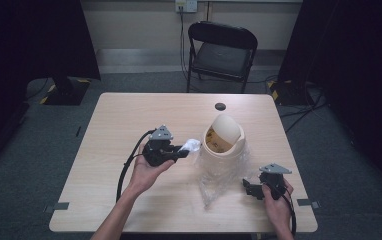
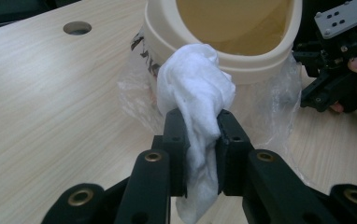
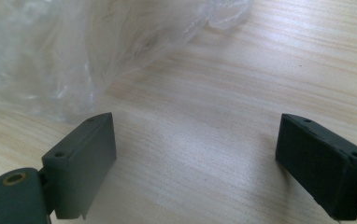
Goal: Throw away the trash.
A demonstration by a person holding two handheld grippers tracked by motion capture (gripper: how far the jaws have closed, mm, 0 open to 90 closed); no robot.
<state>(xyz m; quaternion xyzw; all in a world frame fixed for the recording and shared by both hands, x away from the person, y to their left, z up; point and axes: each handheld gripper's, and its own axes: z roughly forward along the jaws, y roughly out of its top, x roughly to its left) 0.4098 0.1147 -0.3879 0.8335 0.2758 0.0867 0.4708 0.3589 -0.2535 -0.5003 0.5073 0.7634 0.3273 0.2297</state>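
Left gripper: jaws clamped on a white tissue, crumpled; a wad bulges above the pads, a tail hangs below them. Tissue held off the tabletop, just beside the cream bin, at its rim on the near side. In the high view the left gripper points toward the bin, the tissue between the two.

Bin: cream, swing lid tilted open, mouth showing a yellowish inside. Clear plastic bag around its base, spread crumpled over the tabletop toward the person.

Right gripper: jaws wide apart, nothing between them, bare wood beneath. Edge of the bag lies just ahead of its left jaw, not touching. In the high view the right gripper sits low by the tabletop's near right, just beside the bag.

Beyond the tabletop: a black folding chair.
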